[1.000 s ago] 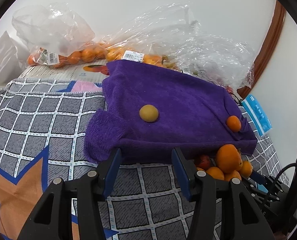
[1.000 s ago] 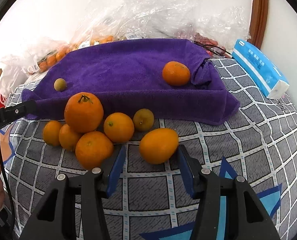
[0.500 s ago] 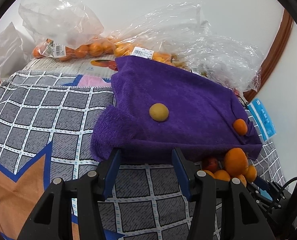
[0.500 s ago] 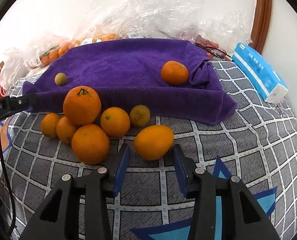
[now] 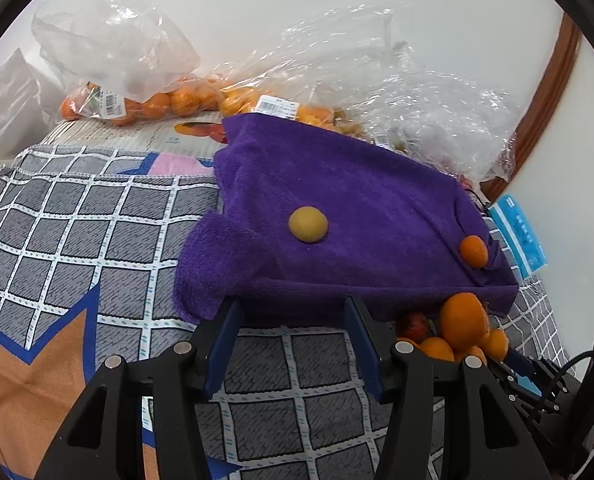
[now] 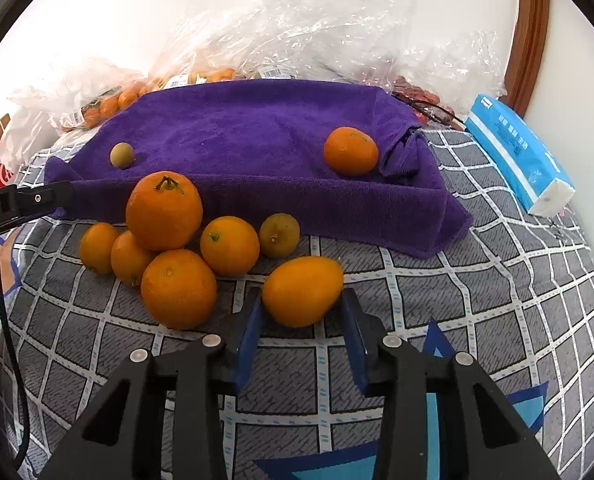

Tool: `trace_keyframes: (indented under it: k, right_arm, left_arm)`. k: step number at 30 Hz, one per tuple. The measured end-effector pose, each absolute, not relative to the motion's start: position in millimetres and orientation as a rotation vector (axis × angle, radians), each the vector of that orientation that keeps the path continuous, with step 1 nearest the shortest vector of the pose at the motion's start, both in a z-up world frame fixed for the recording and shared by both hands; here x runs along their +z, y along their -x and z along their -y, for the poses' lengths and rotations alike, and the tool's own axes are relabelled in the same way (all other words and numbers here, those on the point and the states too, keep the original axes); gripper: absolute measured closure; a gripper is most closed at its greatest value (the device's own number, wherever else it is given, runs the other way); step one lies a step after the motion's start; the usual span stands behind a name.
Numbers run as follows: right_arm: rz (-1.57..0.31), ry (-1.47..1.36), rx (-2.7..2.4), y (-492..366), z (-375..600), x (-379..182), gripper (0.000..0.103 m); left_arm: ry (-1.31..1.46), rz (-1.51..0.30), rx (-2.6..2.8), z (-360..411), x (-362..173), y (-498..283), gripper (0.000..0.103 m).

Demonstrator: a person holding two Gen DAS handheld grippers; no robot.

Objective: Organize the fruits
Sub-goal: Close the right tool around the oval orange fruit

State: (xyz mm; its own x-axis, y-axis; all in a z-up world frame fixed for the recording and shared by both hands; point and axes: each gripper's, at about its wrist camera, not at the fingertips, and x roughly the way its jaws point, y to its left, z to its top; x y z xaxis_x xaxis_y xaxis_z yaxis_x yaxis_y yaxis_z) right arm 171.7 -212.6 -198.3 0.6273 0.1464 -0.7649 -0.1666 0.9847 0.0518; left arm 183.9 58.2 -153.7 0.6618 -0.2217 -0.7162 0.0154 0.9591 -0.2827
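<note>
Closing right gripper (image 6: 301,312) – one oval orange (image 6: 301,291); six loose.

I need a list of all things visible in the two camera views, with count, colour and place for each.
purple towel: one, purple, spread at the back of the checked cloth.
fruits on towel: two, a small yellow-green fruit on its left part, a small orange on its right part.
oval orange fruit: one, orange, between the right gripper's closing jaws.
fruit pile: six, five orange and one yellowish, on checked cloth before the towel.
plastic bags: several, clear, behind the towel, some holding oranges.
tissue pack: one, blue, right of the towel.
left gripper: black and blue, open, empty.
right gripper: black and blue.
</note>
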Motion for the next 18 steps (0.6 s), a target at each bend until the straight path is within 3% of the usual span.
trace_keyframes:
  k: [18]
  right_arm:
    - [-0.881,-0.004,0.211,-156,220,-199,0.062]
  left_arm:
    - [0.257,-0.870,-0.208,-48,-150,-176,0.052]
